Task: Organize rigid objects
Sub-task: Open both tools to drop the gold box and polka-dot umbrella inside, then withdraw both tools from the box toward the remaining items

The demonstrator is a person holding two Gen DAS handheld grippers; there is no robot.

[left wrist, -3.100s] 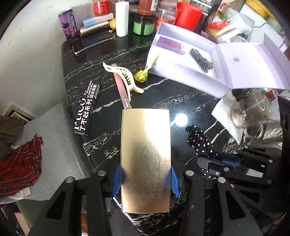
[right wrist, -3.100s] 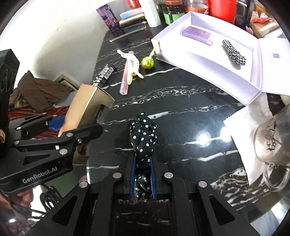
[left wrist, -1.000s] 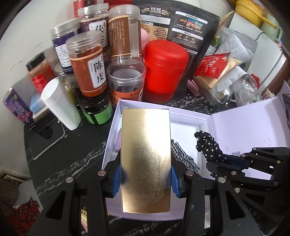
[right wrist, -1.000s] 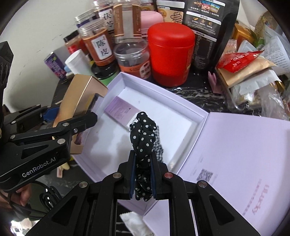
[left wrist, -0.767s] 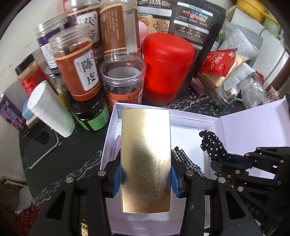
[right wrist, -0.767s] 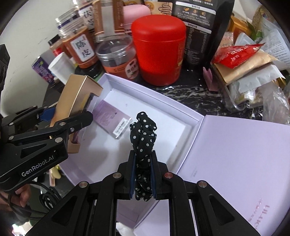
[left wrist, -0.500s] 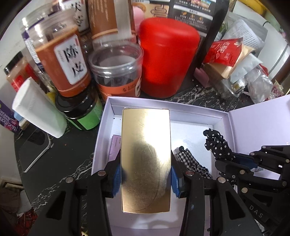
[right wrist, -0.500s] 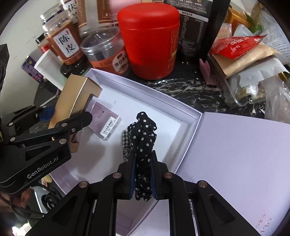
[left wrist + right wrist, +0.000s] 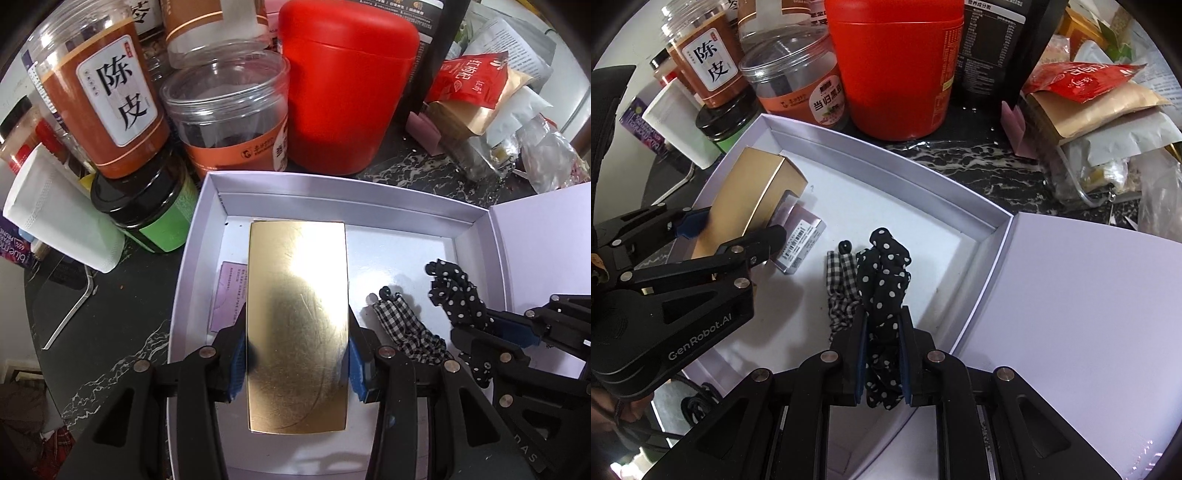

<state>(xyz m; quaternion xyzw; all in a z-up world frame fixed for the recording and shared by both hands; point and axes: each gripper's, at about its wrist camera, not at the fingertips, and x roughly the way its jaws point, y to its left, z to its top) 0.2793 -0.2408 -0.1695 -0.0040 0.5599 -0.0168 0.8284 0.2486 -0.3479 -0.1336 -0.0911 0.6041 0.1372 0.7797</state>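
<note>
So my left gripper (image 9: 297,354) is clamped on the gold box (image 9: 297,314), long axis pointing up-frame over the white tray (image 9: 332,188), overlapping the lilac box (image 9: 229,295) at center-left, while my right gripper (image 9: 882,354) pinches the polka-dot scrunchie (image 9: 882,266) beside the checked 1 (image 9: 842,288).

The gold box (image 9: 297,325) covers most of the lilac carton (image 9: 229,295) beneath it. The checked hair tie (image 9: 840,291) disappears behind the polka-dot scrunchie (image 9: 884,295). Rear jars are cropped at the top.
</note>
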